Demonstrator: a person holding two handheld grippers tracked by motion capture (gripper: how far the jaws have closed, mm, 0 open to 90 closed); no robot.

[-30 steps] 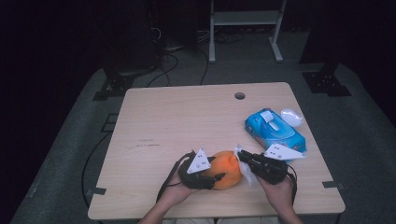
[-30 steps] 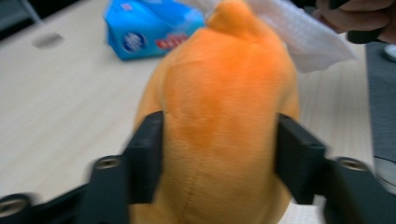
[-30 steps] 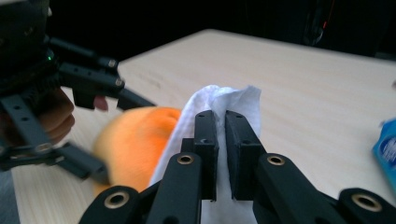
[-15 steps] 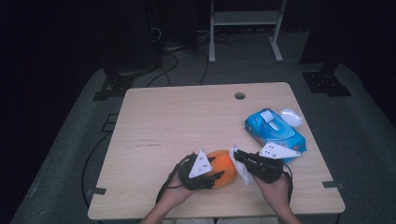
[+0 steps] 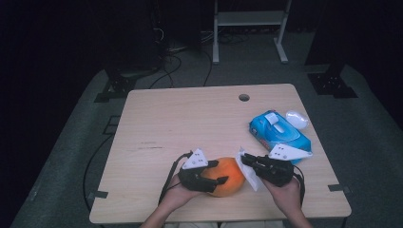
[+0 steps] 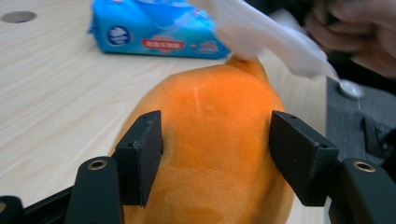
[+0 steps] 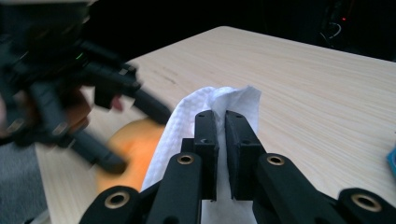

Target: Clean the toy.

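The orange sponge (image 5: 229, 176) lies at the near edge of the counter (image 5: 190, 123), between the two hands. The left gripper (image 5: 215, 175) straddles it: in the left gripper view its jaws stand on either side of the sponge (image 6: 215, 140), half open and just been opening, with a gap showing at the pads, so the hold looks released rather than pressing. The right gripper (image 7: 220, 122) has its jaws closed tight on a white wipe (image 7: 187, 116), which hangs just beside the sponge's far end (image 5: 248, 170). By my reading the wipe is already pulled and brought to the sponge; the wiping itself looks barely begun or mid-way, and no clean mark shows.

Further out, the blue wipe pack (image 5: 280, 135) sits right behind the right hand, a small white lid (image 5: 296, 118) beside it. Nothing blocks the work, though the pack crowds the right hand.
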